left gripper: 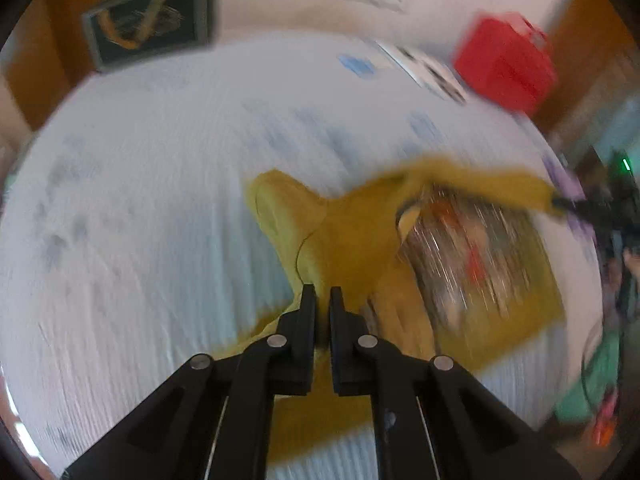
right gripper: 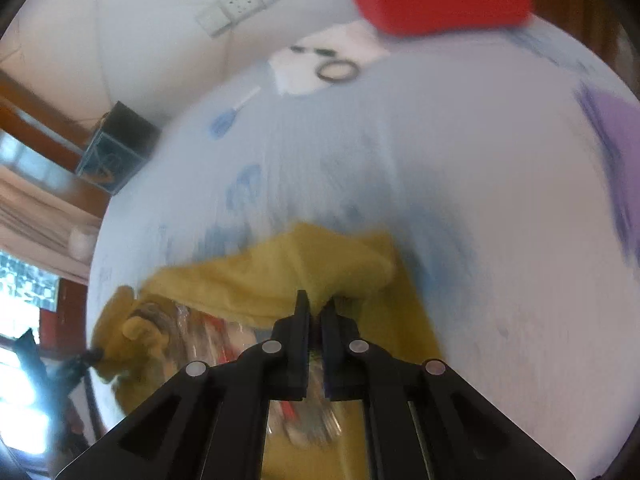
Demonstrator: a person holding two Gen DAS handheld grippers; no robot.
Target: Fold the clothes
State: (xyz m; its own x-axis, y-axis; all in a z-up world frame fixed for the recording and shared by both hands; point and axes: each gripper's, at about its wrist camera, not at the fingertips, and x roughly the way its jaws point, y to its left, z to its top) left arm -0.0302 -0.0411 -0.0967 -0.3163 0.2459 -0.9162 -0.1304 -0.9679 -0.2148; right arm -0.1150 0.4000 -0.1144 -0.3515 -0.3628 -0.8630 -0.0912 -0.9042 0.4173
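Mustard-yellow garment (left gripper: 344,240) bearing a multicoloured print of grey, white and red. Pale blue bed cover (left gripper: 140,200) with darker blue motifs. Black tongs: left (left gripper: 322,294), right (right gripper: 315,300). Red box (left gripper: 506,62). Purple cloth (right gripper: 616,152) at right.

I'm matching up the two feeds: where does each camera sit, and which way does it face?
Left wrist: on the left gripper, looking along its fingers over the yellow shirt and bedsheet toward the red box; the right gripper shows at right.
Right wrist: on the right gripper, facing the shirt's fold, sheet and wall sockets; the left gripper shows at left.
Shared: shirt, sheet, red box, each other's gripper.
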